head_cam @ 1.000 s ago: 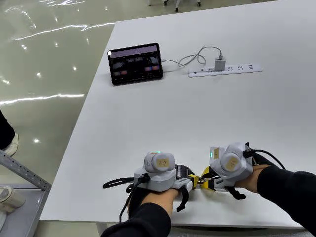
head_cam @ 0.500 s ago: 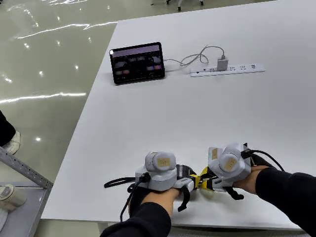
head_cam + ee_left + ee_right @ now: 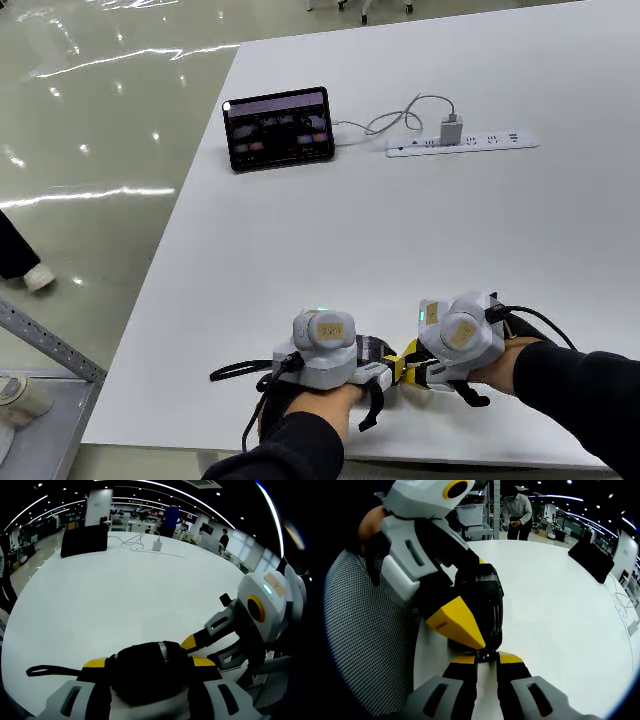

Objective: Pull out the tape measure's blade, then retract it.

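A black tape measure [image 3: 150, 672] with yellow trim sits near the white table's front edge, with my left gripper [image 3: 150, 662] shut around its body. Its black strap [image 3: 50, 670] trails to the left. My right gripper [image 3: 486, 657] is shut on the blade's tip, right against the case [image 3: 487, 605]. No length of blade shows between them. In the head view, the left gripper [image 3: 388, 368] and right gripper [image 3: 412, 362] meet nose to nose, and the tape measure [image 3: 372, 348] is mostly hidden between them.
A dark tablet [image 3: 279, 128] stands at the far left of the table [image 3: 400, 230]. A white power strip [image 3: 462, 143] with a charger [image 3: 451, 130] and cable lies at the back. A mesh chair [image 3: 365, 645] is close behind the front edge.
The right gripper has edged a little toward the left one. The rest of the shift comes from the head camera.
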The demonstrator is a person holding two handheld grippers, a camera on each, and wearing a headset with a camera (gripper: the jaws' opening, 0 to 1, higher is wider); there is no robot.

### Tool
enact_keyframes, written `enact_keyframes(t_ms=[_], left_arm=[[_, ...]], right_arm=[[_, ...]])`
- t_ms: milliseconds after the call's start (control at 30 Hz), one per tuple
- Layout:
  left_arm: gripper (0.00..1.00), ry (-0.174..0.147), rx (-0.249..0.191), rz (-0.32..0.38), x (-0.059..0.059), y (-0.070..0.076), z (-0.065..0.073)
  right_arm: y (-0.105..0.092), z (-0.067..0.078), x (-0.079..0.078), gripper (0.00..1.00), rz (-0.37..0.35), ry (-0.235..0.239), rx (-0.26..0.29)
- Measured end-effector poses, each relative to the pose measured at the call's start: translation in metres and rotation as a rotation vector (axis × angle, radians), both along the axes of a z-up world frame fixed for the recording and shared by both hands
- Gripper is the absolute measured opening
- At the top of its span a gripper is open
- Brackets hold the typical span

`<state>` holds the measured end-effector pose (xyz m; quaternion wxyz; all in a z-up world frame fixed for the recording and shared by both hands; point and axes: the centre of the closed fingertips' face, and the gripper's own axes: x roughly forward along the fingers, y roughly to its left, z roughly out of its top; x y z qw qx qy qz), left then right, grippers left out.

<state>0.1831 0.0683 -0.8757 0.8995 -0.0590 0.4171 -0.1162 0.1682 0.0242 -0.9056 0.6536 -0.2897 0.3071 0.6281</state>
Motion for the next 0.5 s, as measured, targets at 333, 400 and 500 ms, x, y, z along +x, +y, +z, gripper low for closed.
enact_keyframes(t_ms=[333,400,500], left_arm=[[0.59,0.019,-0.015,-0.016,-0.0003,0.0016,0.0021],[0.59,0.027,-0.023,-0.022,-0.0006,0.0019,0.0020],[0.60,0.001,-0.026,-0.060,0.0025,0.0024,0.0078]], right_arm=[[0.0006,-0.0012,-0.0017,0.12,0.013,-0.011,-0.009],[-0.0020,-0.0010,0.0003,0.15,-0.007,-0.022,-0.016],[-0.0065,0.0011,0.0053,0.26,-0.037,-0.025,-0.021]])
